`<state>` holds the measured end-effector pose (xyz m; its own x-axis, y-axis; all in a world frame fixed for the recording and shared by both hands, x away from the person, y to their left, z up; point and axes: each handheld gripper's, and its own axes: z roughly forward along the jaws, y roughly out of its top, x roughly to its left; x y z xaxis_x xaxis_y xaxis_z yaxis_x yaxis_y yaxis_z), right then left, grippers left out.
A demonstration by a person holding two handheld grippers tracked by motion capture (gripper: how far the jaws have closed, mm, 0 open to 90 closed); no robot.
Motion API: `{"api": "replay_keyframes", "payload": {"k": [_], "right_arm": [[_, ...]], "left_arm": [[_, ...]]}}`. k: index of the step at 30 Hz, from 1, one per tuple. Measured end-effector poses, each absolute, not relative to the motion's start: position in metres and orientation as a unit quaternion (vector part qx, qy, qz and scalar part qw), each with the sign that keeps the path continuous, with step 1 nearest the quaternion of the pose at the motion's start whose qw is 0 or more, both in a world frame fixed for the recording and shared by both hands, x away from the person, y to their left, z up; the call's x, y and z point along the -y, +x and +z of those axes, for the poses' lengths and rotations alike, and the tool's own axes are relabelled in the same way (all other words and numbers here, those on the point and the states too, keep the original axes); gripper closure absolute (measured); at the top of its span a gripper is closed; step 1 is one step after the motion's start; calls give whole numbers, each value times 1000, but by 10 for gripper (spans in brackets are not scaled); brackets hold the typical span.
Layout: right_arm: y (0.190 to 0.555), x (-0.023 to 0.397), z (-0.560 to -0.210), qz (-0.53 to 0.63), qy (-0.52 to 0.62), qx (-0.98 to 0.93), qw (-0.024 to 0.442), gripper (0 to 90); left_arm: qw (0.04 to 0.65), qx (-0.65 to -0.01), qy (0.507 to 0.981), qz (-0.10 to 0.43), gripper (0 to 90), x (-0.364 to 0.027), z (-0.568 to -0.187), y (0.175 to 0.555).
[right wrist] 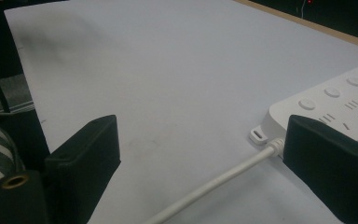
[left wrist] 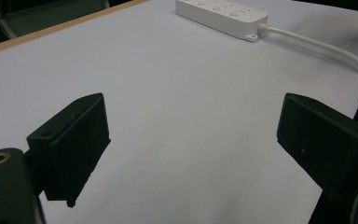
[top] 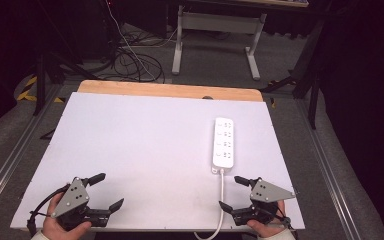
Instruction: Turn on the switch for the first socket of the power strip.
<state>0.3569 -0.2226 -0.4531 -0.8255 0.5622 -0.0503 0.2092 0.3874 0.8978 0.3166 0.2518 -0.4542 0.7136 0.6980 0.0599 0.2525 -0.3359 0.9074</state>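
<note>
A white power strip (top: 223, 142) lies flat on the right half of the white table (top: 145, 145), and its white cable (top: 222, 195) runs toward me and over the front edge. My left gripper (top: 109, 191) rests near the front left corner, open, with nothing between its jaws. My right gripper (top: 231, 192) sits at the front right, open, its jaws on either side of the cable without touching it. The left gripper view has the strip (left wrist: 221, 14) far ahead of the left gripper (left wrist: 193, 135). In the right gripper view the strip (right wrist: 345, 102) and cable (right wrist: 223, 179) lie just past the right gripper (right wrist: 200, 149).
A wooden strip (top: 170, 90) borders the table's far side. Beyond it stand a desk frame (top: 215, 30) and a tangle of floor cables (top: 135, 60). Metal rails (top: 330, 170) run along both sides of the table.
</note>
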Motion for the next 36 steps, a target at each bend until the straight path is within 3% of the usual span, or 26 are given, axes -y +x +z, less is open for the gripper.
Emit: {"api": "replay_keyframes", "payload": {"k": [36], "right_arm": [[362, 221, -436, 497, 238, -812, 192, 129]], "left_arm": [[478, -309, 786, 242, 99, -252, -453, 316]]}}
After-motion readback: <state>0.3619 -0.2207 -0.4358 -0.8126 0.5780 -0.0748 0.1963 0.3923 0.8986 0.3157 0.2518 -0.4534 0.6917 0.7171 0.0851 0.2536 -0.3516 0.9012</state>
